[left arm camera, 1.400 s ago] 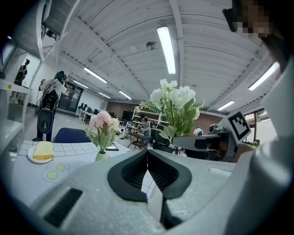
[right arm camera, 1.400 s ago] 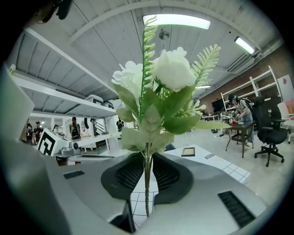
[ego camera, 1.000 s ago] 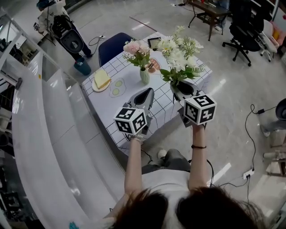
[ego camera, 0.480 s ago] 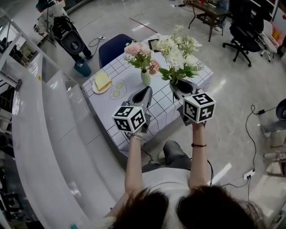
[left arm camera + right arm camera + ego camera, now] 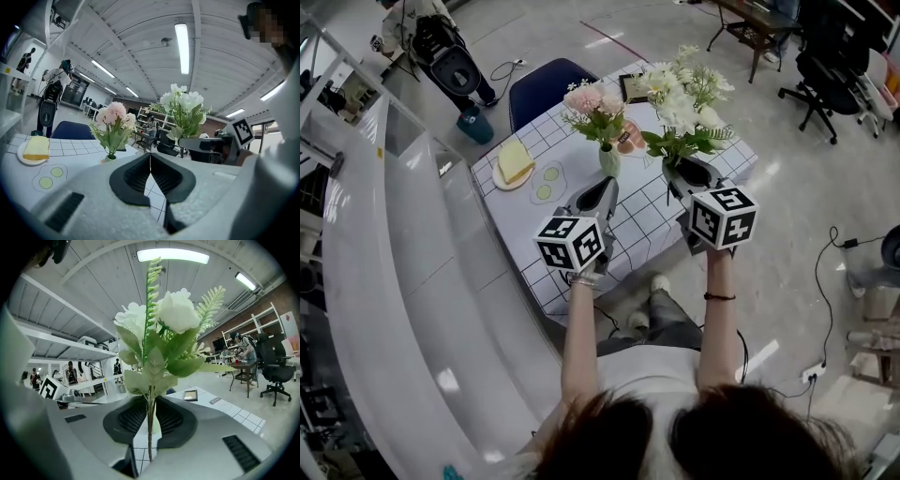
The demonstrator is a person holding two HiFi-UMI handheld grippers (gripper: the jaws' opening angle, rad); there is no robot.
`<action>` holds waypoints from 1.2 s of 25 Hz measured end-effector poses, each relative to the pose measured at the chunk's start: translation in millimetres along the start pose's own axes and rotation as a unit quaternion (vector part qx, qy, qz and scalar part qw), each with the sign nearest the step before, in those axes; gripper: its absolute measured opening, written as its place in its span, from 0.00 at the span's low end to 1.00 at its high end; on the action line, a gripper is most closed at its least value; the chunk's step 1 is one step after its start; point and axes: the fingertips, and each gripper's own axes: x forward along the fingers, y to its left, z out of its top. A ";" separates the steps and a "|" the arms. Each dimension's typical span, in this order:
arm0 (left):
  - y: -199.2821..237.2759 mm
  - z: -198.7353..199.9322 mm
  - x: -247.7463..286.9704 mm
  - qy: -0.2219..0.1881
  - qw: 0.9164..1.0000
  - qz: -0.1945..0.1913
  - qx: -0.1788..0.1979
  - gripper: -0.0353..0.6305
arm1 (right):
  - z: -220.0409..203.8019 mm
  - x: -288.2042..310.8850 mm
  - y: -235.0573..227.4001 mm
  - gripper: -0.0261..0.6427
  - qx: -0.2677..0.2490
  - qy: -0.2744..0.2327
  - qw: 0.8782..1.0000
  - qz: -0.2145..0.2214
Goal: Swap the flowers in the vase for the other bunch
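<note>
The left gripper (image 5: 602,190) hangs over the near edge of the checked table (image 5: 642,223), jaws pressed together on nothing. Beside it, the right gripper (image 5: 150,420) clamps the stems of the white bunch (image 5: 164,319), held upright. Just beyond stands the pale green vase (image 5: 607,159) holding the pink flowers (image 5: 592,101), with a blue chair (image 5: 546,84) farther off.

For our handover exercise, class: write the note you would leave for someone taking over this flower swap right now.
Left tool: shut, empty, over the table.
Right tool: shut on the stems of the white bunch, held upright, clear of the vase.
Pink flowers: standing in the vase on the table.
Done: white bunch is in hand.
Left: pull the pink flowers out, then set the white bunch in the vase.
</note>
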 end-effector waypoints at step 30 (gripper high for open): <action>80.0 -6.2 68.5 -0.011 0.991 0.131 -0.040 0.07 | 7.0 95.1 -70.5 0.13 0.019 0.042 0.996 0.075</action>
